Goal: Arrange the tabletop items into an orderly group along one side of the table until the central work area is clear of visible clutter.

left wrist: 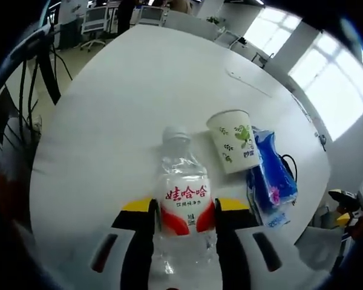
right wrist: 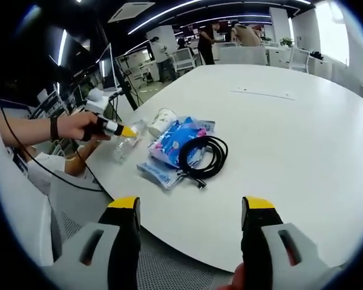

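A clear water bottle (left wrist: 183,199) with a red and white label and a white cap sits between the jaws of my left gripper (left wrist: 186,219), which is shut on it. Beside it stands a white paper cup (left wrist: 233,140) with green print, and a blue plastic pack (left wrist: 272,175) lies to its right. In the right gripper view the left gripper (right wrist: 124,131) holds the bottle (right wrist: 126,144) at the table's edge, next to the cup (right wrist: 162,119), the blue pack (right wrist: 176,140) and a coiled black cable (right wrist: 204,154). My right gripper (right wrist: 190,208) is open over the table's near edge.
The large white table (right wrist: 290,139) stretches far behind the items. A thin flat strip (right wrist: 263,93) lies on its far part. Office chairs (right wrist: 183,59) and people stand beyond the table. A person's hand (right wrist: 78,128) holds the left gripper.
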{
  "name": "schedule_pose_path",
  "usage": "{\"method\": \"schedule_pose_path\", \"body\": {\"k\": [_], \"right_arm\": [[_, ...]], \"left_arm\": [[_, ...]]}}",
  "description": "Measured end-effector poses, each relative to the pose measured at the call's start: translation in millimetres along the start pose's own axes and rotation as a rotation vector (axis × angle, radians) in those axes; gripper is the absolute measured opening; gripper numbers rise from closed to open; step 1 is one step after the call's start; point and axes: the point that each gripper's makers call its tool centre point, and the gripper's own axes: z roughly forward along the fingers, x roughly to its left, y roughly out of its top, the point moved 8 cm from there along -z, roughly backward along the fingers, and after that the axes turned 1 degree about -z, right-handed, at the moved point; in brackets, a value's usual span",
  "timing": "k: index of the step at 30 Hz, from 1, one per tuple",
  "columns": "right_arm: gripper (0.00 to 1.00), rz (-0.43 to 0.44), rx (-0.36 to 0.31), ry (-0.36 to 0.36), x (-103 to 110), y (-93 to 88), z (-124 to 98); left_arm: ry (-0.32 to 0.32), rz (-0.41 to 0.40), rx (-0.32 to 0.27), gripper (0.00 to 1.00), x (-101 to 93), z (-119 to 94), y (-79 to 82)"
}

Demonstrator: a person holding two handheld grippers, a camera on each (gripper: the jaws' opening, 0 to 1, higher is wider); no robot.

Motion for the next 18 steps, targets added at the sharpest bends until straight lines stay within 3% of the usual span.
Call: {"method": "schedule_pose_path", "body": {"k": [18], "right_arm": [[0.67, 0.000, -0.005, 0.000, 0.8, -3.1, 0.6]], "left_arm": [[0.002, 0.046, 0.011, 0.37, 5.7, -14.1, -17.6]]}}
